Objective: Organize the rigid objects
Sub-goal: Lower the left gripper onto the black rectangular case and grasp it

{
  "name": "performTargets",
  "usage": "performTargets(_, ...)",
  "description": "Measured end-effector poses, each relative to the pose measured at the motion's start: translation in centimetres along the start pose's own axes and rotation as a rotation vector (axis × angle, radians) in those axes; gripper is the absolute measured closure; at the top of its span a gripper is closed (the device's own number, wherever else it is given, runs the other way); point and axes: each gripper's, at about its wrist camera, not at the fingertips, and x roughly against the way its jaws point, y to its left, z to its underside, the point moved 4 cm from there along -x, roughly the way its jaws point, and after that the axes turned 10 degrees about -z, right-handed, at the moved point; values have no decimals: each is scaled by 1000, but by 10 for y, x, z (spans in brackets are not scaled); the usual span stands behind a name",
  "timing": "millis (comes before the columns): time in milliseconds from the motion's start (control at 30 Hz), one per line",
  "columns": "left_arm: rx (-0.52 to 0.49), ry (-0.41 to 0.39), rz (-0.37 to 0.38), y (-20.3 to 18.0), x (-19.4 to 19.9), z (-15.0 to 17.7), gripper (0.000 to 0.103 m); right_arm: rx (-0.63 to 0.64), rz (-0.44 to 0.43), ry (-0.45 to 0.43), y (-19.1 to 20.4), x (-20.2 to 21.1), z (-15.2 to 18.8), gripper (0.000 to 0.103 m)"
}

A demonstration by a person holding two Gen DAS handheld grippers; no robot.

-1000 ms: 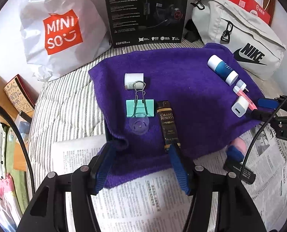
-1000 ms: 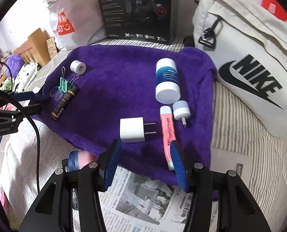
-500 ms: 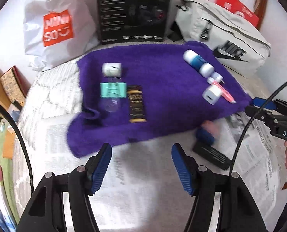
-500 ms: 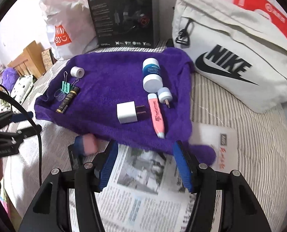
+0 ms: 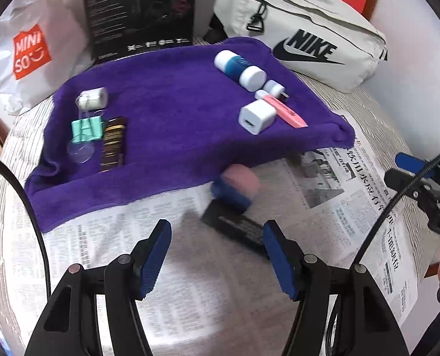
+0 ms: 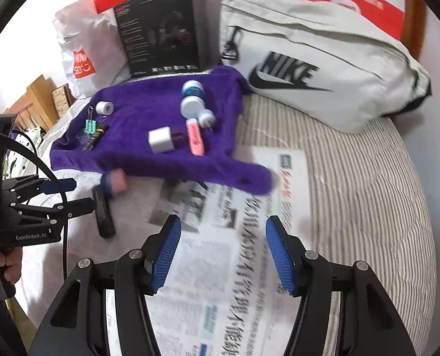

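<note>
Both grippers hang part-open and empty over newspaper [image 5: 190, 267] spread on a striped bed. The left gripper [image 5: 217, 252] and the right gripper [image 6: 220, 249] have each just widened a little, nothing between the pads.

Near the left gripper lies a black bar [image 5: 234, 225], with a blurred pink-and-blue object [image 5: 237, 185] touching its far end, both off the purple towel [image 5: 172, 89]. On the towel's left side sit a white roll [image 5: 92, 98], a green clip [image 5: 86, 129] and a dark tube [image 5: 113, 144]; on its right, a blue-and-white bottle [image 5: 239, 66], a white charger [image 5: 257, 115], a pink pen [image 5: 285, 112] and a small plug [image 5: 275, 87].

The risks, as judged here: the newspaper could slide or crumple under a pad reaching for the bar; the round pink-and-blue piece could roll off when nudged; either trailing cable could sweep the small items.

Both grippers tilt steeply down, the left's fingers aimed at the bar, the right's at bare paper to the right of it, each held by a hand at the frame edge.
</note>
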Motion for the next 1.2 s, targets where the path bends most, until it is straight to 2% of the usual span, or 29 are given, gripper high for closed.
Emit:
performTargets(100, -8, 10, 7, -10, -5, -3, 41, -20, 9, -3, -9, 4, 7, 44)
performTargets(367, -65, 25, -69, -27, -23, 0, 40, -36, 16, -6, -13, 8, 17, 44)
performTargets(500, -72, 21, -96, -13, -19, 8, 38, -17, 26, 7, -7, 6, 20, 44)
performTargets(567, -71, 19, -116, -1, -16, 15, 34, -7, 16, 3, -2, 6, 20, 44)
performTargets(700, -7, 21, -139, 28, -14, 25, 33, 15, 7, 8, 9, 4, 21, 44)
performTargets(800, 13, 16, -124, 35, -15, 26, 34, 31, -5, 17, 17, 0, 21, 44)
performTargets(900, -31, -10, -105, 27, -14, 25, 37, 50, -4, 36, 23, -4, 23, 44)
performTargets(933, -62, -26, -95, 22, -14, 24, 45, 56, -1, 40, 24, -5, 23, 44)
performTargets(967, -77, -34, -76, 19, -13, 24, 58, 61, 1, 44, 26, -6, 24, 44)
performTargets(1000, -86, -38, -53, 17, -12, 24, 64, 62, 1, 46, 27, -6, 24, 44)
performTargets(1033, -105, -46, -30, 14, -10, 24, 77, 62, 1, 47, 27, -6, 24, 44)
performTargets(1067, -122, -51, -24, 12, -10, 25, 82, 63, 0, 48, 28, -7, 23, 44)
performTargets(1200, -135, -51, 0, 13, -10, 24, 82, 69, 5, 58, 30, -10, 23, 44)
